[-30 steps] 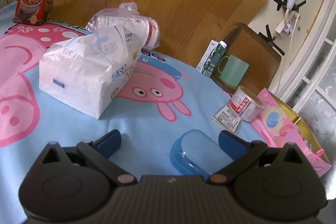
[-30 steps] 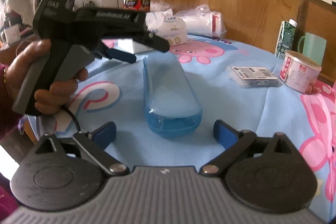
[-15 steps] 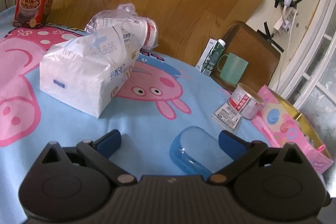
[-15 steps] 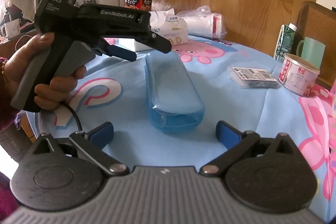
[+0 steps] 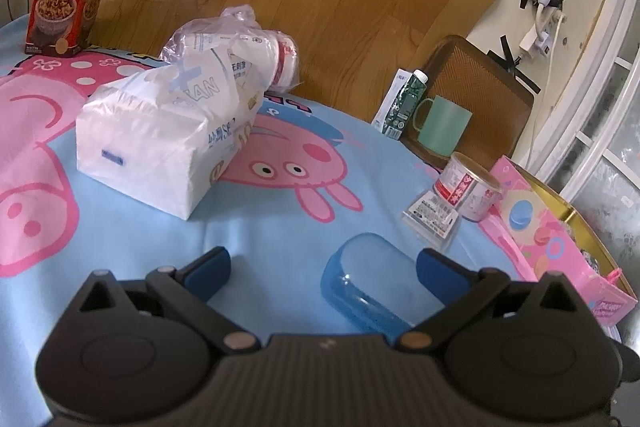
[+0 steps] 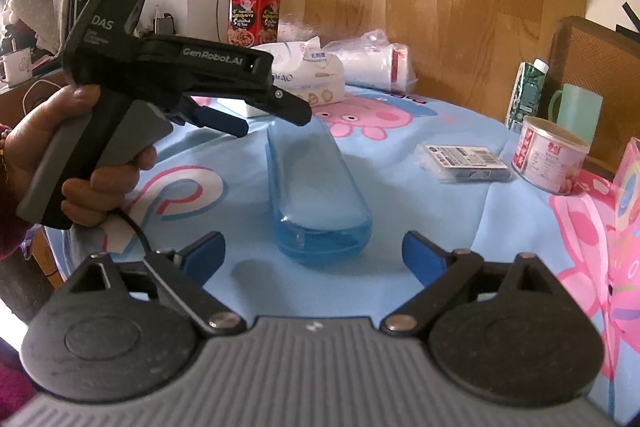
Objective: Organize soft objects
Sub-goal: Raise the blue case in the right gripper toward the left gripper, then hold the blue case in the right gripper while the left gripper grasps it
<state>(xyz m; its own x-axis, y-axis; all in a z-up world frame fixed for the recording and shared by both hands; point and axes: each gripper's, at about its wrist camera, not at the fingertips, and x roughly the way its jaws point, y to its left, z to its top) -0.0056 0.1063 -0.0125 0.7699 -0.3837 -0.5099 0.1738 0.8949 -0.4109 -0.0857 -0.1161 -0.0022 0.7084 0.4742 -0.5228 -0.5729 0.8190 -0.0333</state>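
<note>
Left wrist view: the left claw (image 5: pixel 322 269) gapes wide and empty above the counter (image 5: pixel 280 227) — the tissue pack (image 5: pixel 168 135) lies well ahead, likely light and squashy, best pinched across its short sides.

Right wrist view: the right claw (image 6: pixel 314 255), wide but just narrowing, holds nothing — a blue plastic case (image 6: pixel 316 187) lies just ahead.

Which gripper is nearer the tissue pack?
Left. The left gripper has the tissue pack close ahead; the right gripper sees it far across the table, beyond the blue case.
</note>
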